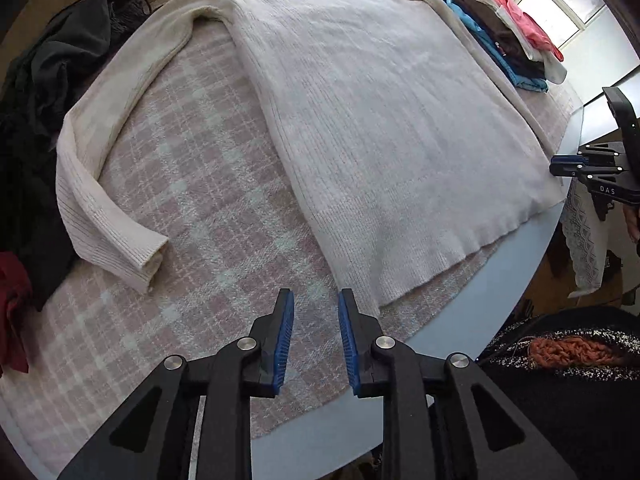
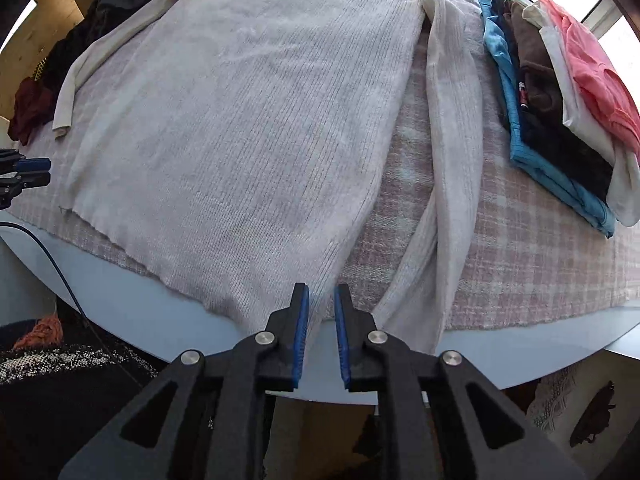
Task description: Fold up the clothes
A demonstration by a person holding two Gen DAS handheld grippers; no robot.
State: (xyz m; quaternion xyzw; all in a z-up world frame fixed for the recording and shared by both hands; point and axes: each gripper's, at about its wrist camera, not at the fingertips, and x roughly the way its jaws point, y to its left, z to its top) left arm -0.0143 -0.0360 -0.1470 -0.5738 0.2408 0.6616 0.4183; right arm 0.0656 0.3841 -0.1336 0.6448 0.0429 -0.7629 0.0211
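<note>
1. Left wrist view: a cream ribbed knit sweater (image 1: pixel 360 120) lies flat and spread out on a pink-and-white plaid cloth (image 1: pixel 208 208) that covers the pale blue round worktop (image 1: pixel 500 308). Its hem runs from about 6 o'clock toward 3 o'clock, near the worktop edge.
2. One sleeve (image 1: pixel 100 160) bends out to 9 o'clock, with its cuff resting on the plaid cloth apart from the sweater body.
3. The left hand-held gripper (image 1: pixel 316 308) hangs at 6 o'clock with its blue-padded jaws apart and nothing between them, just beside the sweater's lower corner.
4. A heap of dark unfolded garments (image 1: pixel 40 120) sits at 9 o'clock, with a dark red piece (image 1: pixel 14 312) at its lower end. A stack of folded clothes in blue, brown, white and coral (image 1: pixel 504 28) sits at 1 o'clock.
5. The right hand-held gripper (image 1: pixel 560 168) shows at 3 o'clock, off the worktop edge.
6. Right wrist view: the sweater (image 2: pixel 240 120) fills the centre, and its other sleeve (image 2: pixel 444 184) lies straight alongside the body, running from 12 toward 6 o'clock, with a strip of plaid cloth (image 2: pixel 404 184) between them.
7. The right hand-held gripper (image 2: pixel 321 300) is at 6 o'clock, its jaws parted and empty, over the sweater's hem corner; whether it touches is unclear.
8. The folded stack (image 2: pixel 560 100) lies at 2 o'clock; the left hand-held gripper (image 2: pixel 32 166) shows at 9 o'clock.
</note>
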